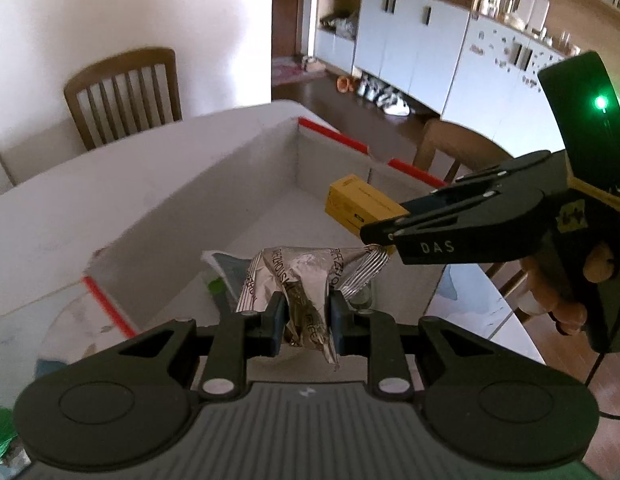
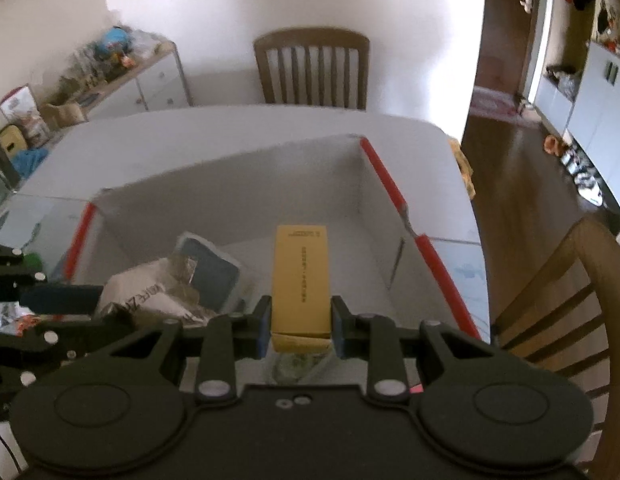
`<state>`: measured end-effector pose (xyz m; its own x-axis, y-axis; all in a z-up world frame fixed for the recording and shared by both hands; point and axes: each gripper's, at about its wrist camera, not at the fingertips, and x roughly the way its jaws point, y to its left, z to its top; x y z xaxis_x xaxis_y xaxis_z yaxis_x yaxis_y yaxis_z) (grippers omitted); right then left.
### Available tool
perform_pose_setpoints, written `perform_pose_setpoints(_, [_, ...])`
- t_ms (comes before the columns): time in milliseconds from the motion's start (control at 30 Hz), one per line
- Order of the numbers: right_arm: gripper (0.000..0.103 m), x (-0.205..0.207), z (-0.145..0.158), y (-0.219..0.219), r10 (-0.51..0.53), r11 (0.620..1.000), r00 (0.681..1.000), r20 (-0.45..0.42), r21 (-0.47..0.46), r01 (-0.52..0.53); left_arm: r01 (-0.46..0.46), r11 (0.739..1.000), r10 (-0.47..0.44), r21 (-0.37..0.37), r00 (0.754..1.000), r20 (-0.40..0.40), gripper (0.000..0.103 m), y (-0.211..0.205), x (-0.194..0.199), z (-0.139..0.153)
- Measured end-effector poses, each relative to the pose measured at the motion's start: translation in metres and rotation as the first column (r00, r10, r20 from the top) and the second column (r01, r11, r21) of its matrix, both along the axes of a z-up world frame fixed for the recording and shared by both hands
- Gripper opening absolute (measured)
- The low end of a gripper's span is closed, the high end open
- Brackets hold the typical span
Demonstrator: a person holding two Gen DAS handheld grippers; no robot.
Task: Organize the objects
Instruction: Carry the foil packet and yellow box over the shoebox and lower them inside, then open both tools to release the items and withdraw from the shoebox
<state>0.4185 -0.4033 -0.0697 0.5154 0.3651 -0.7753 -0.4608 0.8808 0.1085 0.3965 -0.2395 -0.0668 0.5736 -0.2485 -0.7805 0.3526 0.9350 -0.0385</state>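
White table (image 2: 229, 136) in a dining room, wooden chair (image 2: 312, 70) behind it, open cardboard box (image 2: 237, 184) with red-taped flaps sitting on top. I had my left gripper (image 1: 303, 316) clamped on a crumpled silver foil packet (image 1: 305, 276) and my right gripper (image 2: 297, 322) clamped on a yellow carton (image 2: 301, 276) — both hung over the box mouth, angled down, presumably so each could drop inside. One blue-lidded item (image 2: 211, 268) already lay in the box — hard to identify.

Left gripper (image 1: 304, 312): tilted downward, jaws closed on a grip.
Right gripper (image 2: 297, 322): tilted downward, jaws clamped, beside the left.
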Motion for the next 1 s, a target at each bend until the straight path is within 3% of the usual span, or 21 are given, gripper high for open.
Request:
perform_pose_setpoints(467, [0.027,0.032,-0.035,0.000,-0.026,0.999,0.987,-0.158,-0.051,0.018,0.017,0.999,-0.010,0.046,0.990,-0.141,0.022,-0.017,0.039,-0.041])
perform_pose_setpoints(800, [0.028,0.039,-0.041,0.007,-0.030,0.996,0.982,-0.188,-0.089,0.013,-0.005,0.999,0.018,0.054,0.968,-0.249,0.024,-0.009,0.054,-0.064])
perform_pose_setpoints(1000, [0.030,0.038,-0.036,0.003,-0.033,0.997,0.983,-0.181,-0.075,0.020,-0.013,1.000,0.020,0.029,0.965,-0.260,0.024,-0.009,0.055,-0.068])
